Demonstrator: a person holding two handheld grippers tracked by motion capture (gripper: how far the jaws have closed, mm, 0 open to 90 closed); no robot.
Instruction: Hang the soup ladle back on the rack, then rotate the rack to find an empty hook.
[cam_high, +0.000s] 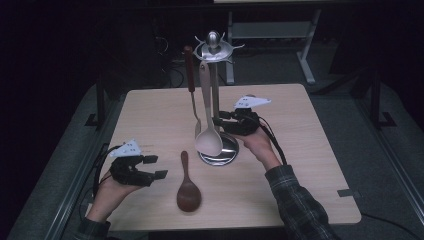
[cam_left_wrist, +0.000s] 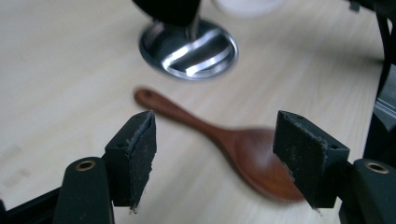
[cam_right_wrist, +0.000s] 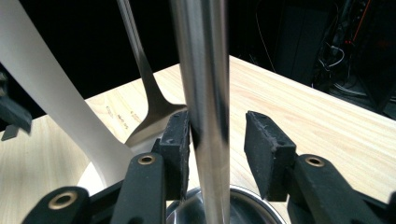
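Now the right gripper (cam_right_wrist: 217, 140) has its open fingers around the stand's pole (cam_right_wrist: 203, 93), one pad touching, while the left gripper (cam_left_wrist: 215, 158) hovers open over the wooden spoon (cam_high: 188, 185) lying before the stand; a careless squeeze could tip it.

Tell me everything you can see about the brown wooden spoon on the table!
The wooden spoon is dark reddish-brown and looks smooth, with a slim handle ending in a rounded tip and a wide oval bowl. It lies flat on the pale wooden table, handle pointing toward the shiny utensil stand, bowl toward the person. Nothing touches it; the left tool hangs open above it.
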